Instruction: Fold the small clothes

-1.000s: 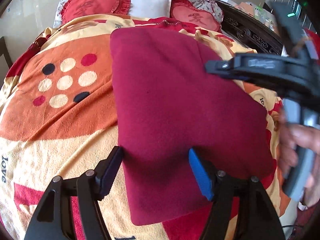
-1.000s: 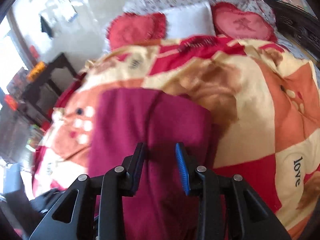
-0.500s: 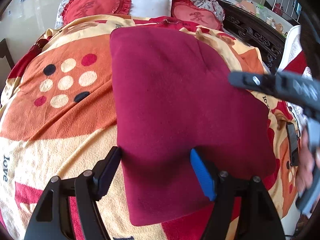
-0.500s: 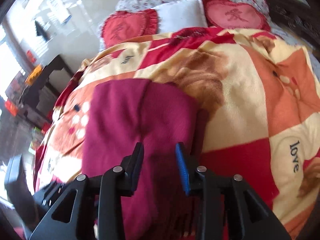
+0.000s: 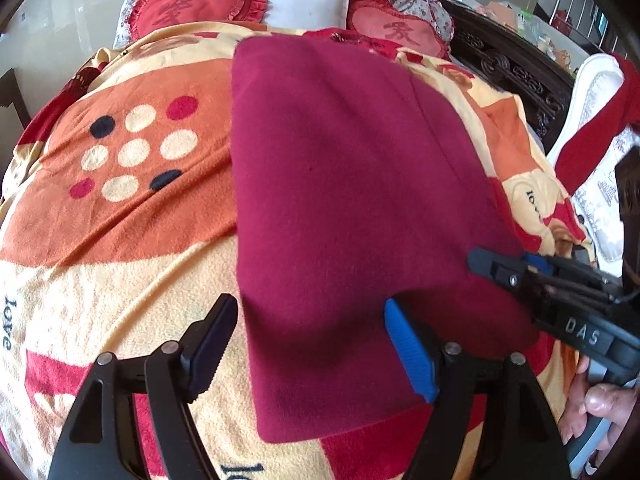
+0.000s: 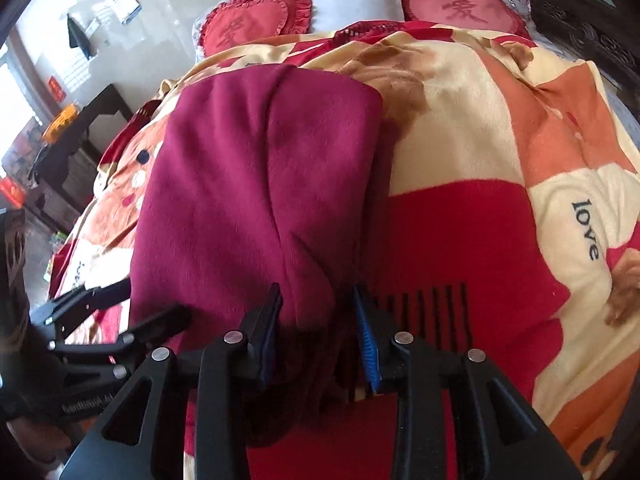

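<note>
Left gripper [image 5: 308, 354] hovers wide open astride the near left edge of the dark-red fleece garment [image 5: 352, 184]; jaws have just been opening, cloth lies under the gap, pads not pressing. Right gripper [image 6: 318, 336] is narrowly parted at the near right corner, a ridge of the fleece between its jaws; can't tell whether they actually pinch it. The garment lies flat as a long folded rectangle on the orange, cream and red patterned blanket [image 5: 120, 240], running away up the bed. Past it: two red heart-shaped cushions [image 5: 192, 4], a white pillow [image 5: 306, 4]. Judgement: lengthwise fold done, crosswise next. Both near corners need gripping, then carrying to the far edge.
</note>
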`<state>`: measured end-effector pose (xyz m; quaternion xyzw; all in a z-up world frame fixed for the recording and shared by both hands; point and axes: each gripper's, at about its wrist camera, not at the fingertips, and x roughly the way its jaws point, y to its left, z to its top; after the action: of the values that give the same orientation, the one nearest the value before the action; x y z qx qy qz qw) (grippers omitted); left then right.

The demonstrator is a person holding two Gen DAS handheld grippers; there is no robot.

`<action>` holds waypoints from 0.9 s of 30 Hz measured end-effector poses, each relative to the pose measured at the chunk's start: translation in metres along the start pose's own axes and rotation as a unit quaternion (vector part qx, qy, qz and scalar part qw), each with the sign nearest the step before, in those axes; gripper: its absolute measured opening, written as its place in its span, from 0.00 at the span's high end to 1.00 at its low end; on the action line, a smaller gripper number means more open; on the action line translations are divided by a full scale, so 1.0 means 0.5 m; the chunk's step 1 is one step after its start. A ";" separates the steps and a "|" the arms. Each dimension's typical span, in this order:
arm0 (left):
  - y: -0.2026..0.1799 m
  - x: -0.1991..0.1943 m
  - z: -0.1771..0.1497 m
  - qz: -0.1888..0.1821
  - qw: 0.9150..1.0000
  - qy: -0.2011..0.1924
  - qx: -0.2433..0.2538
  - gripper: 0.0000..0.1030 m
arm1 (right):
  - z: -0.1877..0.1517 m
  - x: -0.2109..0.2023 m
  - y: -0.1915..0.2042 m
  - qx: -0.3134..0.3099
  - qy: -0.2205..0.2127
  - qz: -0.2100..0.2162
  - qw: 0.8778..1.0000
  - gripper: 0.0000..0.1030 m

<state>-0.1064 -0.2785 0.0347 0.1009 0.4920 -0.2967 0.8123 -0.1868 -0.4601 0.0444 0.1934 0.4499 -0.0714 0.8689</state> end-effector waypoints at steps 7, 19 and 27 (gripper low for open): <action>0.026 -0.034 0.031 -0.007 0.999 -0.036 -0.027 0.23 | 0.011 -0.082 -0.006 0.030 -0.045 0.032 0.998 0.86; 0.033 0.020 0.051 -0.052 0.997 -0.013 -0.051 0.15 | 0.064 0.025 -0.032 0.068 -0.031 -0.001 0.997 0.58; 0.087 0.076 0.053 -0.131 0.985 0.008 -0.116 0.08 | 0.046 0.068 -0.122 0.160 -0.029 0.149 0.975 0.50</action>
<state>-0.0484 -0.2700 0.0095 -0.0569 0.5388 -0.3405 0.7685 -0.1677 -0.5236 0.0124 0.3924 0.3730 -0.0173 0.8406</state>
